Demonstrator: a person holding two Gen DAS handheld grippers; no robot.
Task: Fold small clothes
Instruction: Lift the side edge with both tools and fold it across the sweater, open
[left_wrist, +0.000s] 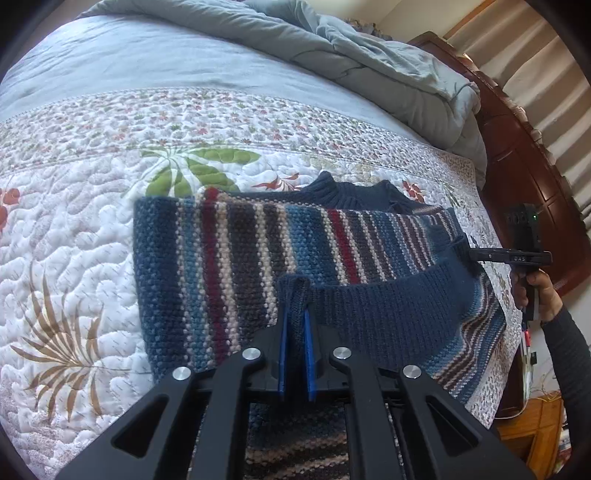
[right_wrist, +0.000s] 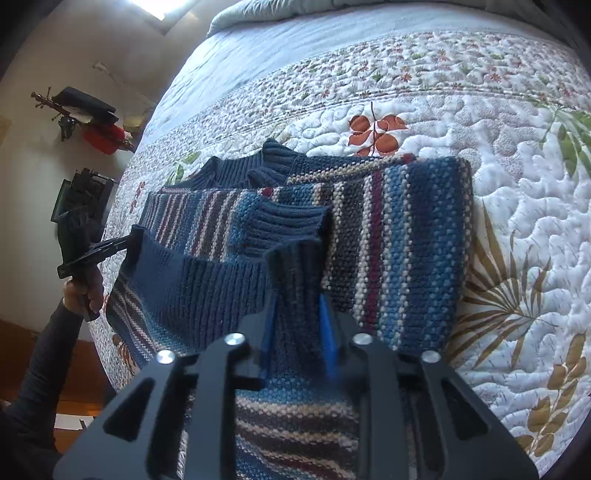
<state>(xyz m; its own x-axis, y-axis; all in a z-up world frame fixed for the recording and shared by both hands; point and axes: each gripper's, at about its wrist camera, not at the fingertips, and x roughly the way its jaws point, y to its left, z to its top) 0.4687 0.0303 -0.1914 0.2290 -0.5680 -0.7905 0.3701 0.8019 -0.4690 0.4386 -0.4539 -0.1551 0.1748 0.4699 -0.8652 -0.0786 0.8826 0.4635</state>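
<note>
A small striped knit sweater (left_wrist: 236, 254) in blue, red, brown and cream lies on the quilted bed, sleeves folded in; it also shows in the right wrist view (right_wrist: 399, 236). My left gripper (left_wrist: 296, 306) is shut on one corner of its navy ribbed hem (left_wrist: 388, 306), lifted off the bed. My right gripper (right_wrist: 295, 299) is shut on the other hem corner (right_wrist: 207, 284). Each gripper shows in the other's view, the right one (left_wrist: 466, 254) and the left one (right_wrist: 127, 242). The hem hangs stretched between them above the sweater body.
A white floral quilt (left_wrist: 74, 236) covers the bed. A rumpled grey-blue duvet (left_wrist: 332, 48) lies at the far side. A dark wooden bed frame (left_wrist: 524, 158) runs along the right. A wall and hanging items (right_wrist: 88, 118) stand at left in the right wrist view.
</note>
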